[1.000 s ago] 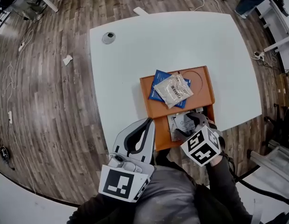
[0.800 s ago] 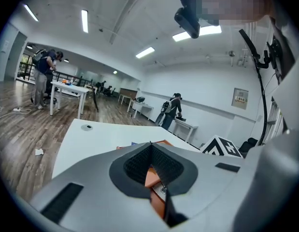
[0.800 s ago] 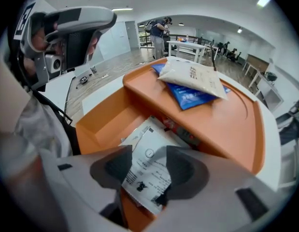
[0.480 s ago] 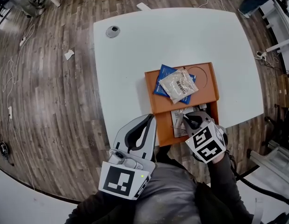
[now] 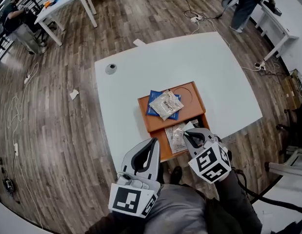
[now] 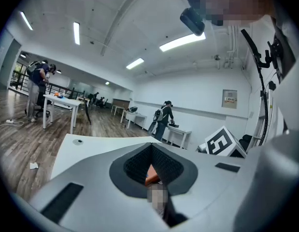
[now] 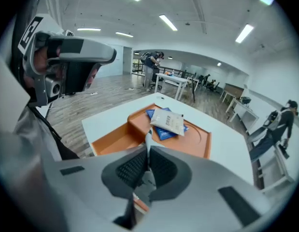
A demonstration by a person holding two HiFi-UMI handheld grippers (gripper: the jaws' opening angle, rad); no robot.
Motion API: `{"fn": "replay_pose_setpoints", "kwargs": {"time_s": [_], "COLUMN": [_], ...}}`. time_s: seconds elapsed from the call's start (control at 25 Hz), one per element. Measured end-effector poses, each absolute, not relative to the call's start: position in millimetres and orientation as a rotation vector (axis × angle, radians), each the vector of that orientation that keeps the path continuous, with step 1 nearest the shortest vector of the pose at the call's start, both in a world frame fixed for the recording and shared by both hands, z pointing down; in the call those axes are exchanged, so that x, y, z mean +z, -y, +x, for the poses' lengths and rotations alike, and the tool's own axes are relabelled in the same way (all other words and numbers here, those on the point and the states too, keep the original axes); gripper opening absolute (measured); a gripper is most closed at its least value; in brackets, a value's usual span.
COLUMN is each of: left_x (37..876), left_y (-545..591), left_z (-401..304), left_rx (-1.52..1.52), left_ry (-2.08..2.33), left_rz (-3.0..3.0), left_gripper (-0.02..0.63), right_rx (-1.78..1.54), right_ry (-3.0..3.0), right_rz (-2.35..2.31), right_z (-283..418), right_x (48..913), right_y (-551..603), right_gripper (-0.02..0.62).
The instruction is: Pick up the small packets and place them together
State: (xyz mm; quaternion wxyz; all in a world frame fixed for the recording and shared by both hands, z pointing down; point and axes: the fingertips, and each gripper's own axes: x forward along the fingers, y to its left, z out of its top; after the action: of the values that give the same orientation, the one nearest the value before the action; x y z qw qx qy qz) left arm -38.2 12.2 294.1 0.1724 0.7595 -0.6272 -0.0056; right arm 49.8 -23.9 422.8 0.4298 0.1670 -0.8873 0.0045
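Grey jaws of our left gripper (image 5: 151, 143) are pressing together on nothing, hovering just beside the near left edge of the orange tray (image 5: 190, 106). To its right, we are clamping our right gripper (image 5: 187, 135) on the edge of a clear small packet (image 5: 176, 136), which is hanging leftwards from the pads over the tray's near compartment. Farther off, in the far compartment, a second clear packet (image 5: 165, 104) is lying on a blue packet (image 5: 151, 109), well apart from both grippers.
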Motion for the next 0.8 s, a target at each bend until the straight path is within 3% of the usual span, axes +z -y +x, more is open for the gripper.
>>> {"fn": "replay_pose_setpoints", "kwargs": {"time_s": [0.44, 0.8], "left_x": [275, 289], "left_y": [-28, -7], "left_z": [7, -6], "left_rx": [0.001, 0.028], "left_ry": [1.762, 1.731], "left_rz": [2.25, 2.228], "left_gripper": [0.002, 0.002], "right_rx": [-0.006, 0.007], "right_ry": [2.288, 2.306], "right_rz": [0.479, 0.483], "right_z": [82, 67], "right_x": [399, 402], "right_y": [8, 28], "right_gripper": [0.015, 0.015]}}
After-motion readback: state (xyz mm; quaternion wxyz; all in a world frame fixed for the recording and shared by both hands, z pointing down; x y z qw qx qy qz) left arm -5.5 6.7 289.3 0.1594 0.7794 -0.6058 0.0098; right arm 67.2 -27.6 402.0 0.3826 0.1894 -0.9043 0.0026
